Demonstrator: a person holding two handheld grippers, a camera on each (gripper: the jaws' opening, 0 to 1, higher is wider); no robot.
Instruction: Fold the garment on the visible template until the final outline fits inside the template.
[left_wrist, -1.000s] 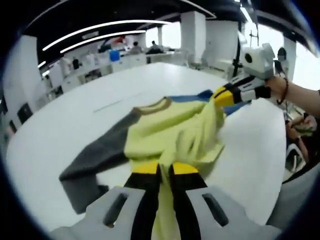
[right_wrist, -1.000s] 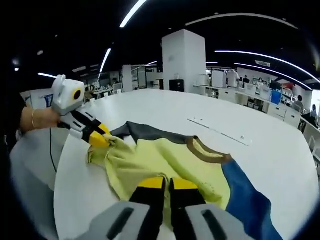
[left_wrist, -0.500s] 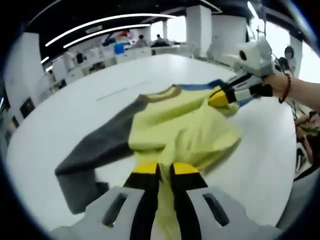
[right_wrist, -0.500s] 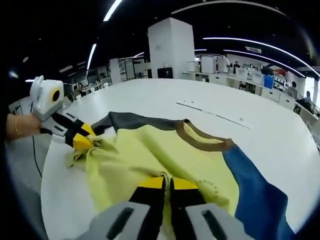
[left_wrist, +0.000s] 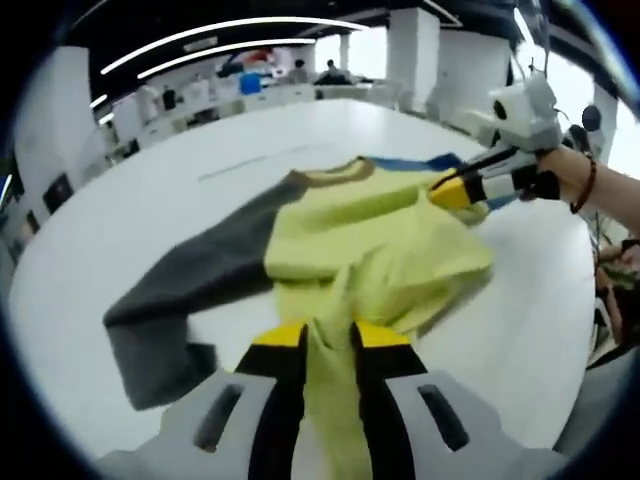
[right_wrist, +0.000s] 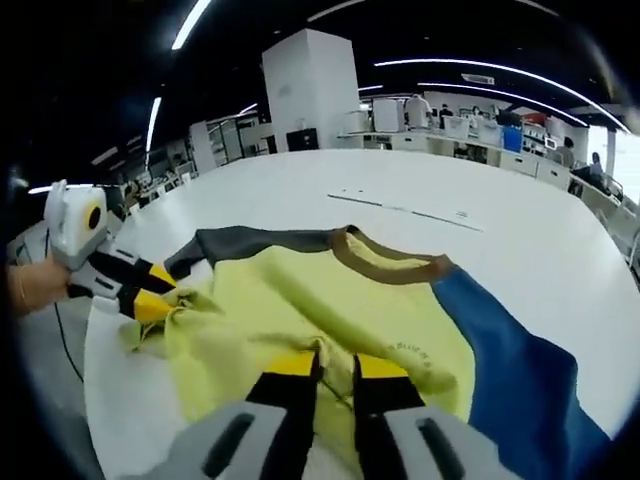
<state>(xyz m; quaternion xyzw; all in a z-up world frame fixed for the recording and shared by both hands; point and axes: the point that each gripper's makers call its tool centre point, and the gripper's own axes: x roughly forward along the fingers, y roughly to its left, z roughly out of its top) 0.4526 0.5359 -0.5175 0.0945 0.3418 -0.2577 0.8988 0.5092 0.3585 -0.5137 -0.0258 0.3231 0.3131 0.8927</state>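
A long-sleeved garment lies on the white table: pale yellow body, brown collar, grey sleeve, blue sleeve. My left gripper is shut on the yellow hem, cloth running up between its jaws. My right gripper is shut on another part of the yellow hem. In the left gripper view the right gripper holds the hem at the far right. In the right gripper view the left gripper pinches bunched yellow cloth at the left. A thin template line shows beyond the collar.
The white table stretches far beyond the garment. Its near edge curves at the right of the left gripper view. Desks, a white pillar and people stand in the background. A hand holds the left gripper.
Both grippers have pulled the yellow hem apart and toward the person, so the body lies flatter and wider. The collar and both sleeves sit farther out on the table.
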